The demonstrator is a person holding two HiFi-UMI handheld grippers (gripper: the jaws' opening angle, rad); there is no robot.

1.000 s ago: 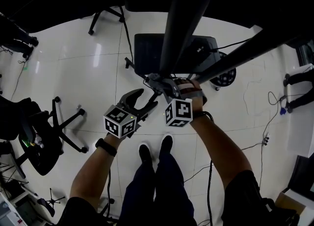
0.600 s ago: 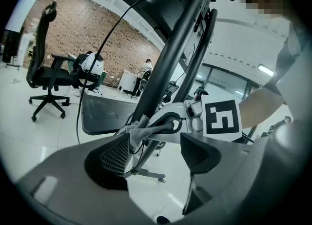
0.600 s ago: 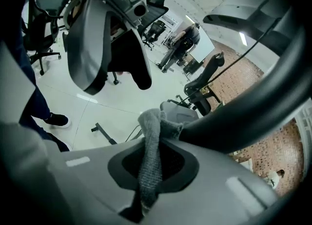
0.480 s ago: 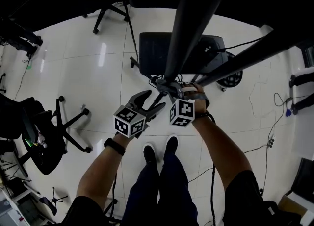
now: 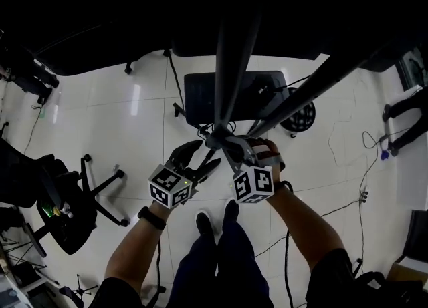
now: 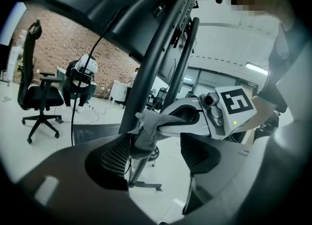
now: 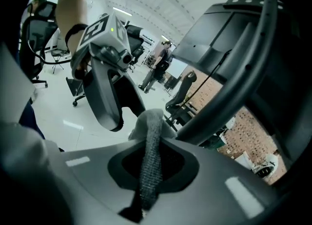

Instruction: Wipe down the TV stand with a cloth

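right gripper (image 7: pixel 148 170) clamped on cloth (image 7: pixel 151 121), left gripper (image 6: pixel 156 158) jaws apart, both drawn back since before

Grey cloth (image 7: pixel 149 160) (bunched, knit), beside slanting pole of black TV stand (image 5: pixel 229 66)

2 dark stand poles (image 5: pixel 234 66) cross upper centre, close over left tool (image 5: pixel 199 156) and right tool (image 5: pixel 224 143). Black base plate (image 5: pixel 200 96) beneath. Office chair (image 5: pixel 73 200) blocks lower left. Bare floor (image 5: pixel 120 119) open between chair and base plate.
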